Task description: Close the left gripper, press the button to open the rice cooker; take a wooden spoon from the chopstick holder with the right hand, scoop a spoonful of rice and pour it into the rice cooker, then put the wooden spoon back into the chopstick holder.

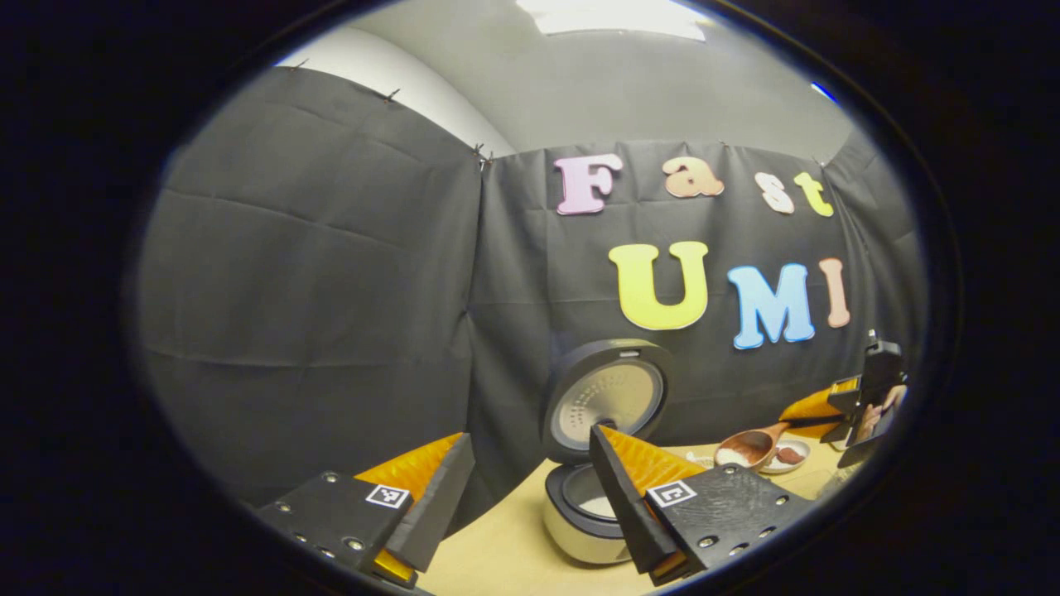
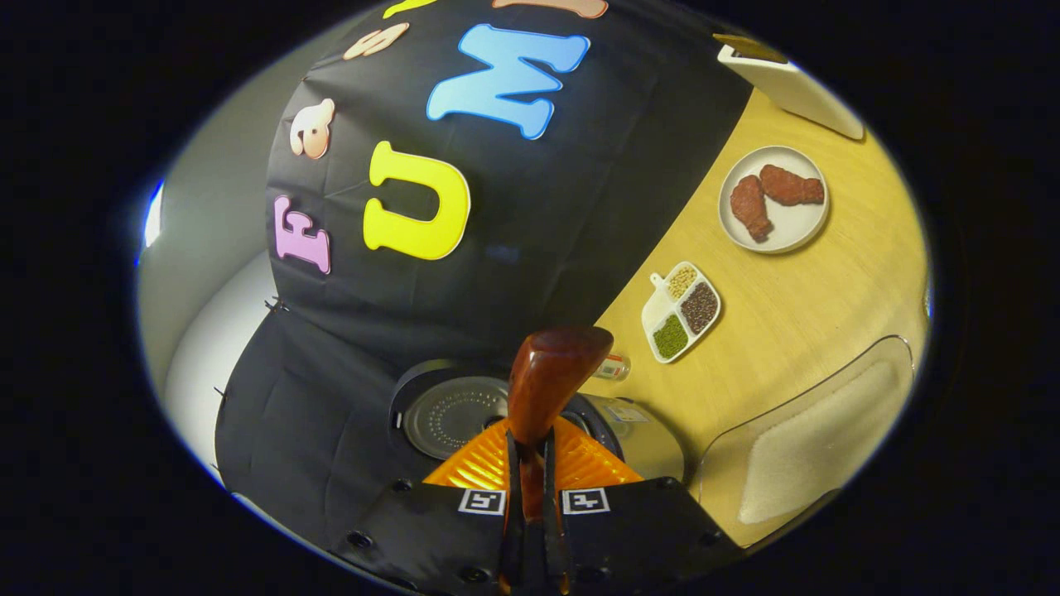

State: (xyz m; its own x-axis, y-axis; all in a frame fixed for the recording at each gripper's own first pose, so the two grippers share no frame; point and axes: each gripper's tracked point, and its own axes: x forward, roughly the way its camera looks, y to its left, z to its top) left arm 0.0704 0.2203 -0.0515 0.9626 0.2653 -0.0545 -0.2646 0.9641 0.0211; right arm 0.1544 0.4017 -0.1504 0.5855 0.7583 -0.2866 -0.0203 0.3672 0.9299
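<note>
The white rice cooker [image 1: 580, 530] stands open, its round lid [image 1: 609, 397] raised, with white rice low in the pot. In the left gripper view my left gripper [image 1: 530, 472] hangs open just in front of the cooker, nothing between its fingers. To the right of the cooker, the wooden spoon [image 1: 749, 447] carries some rice above the table, held by my right gripper [image 1: 857, 406]. In the right gripper view my right gripper [image 2: 532, 451] is shut on the wooden spoon [image 2: 546, 377], whose bowl shows its back side. The rice cooker [image 2: 642, 434] lies just beyond it.
A clear tub of rice [image 2: 816, 447] sits at the right. On the wooden table [image 2: 795, 314] are a divided dish of beans [image 2: 681, 310], a plate with meat pieces [image 2: 774, 199], a small bottle [image 2: 613, 366] and a white box [image 2: 791, 83]. The plate [image 1: 787, 457] lies under the spoon.
</note>
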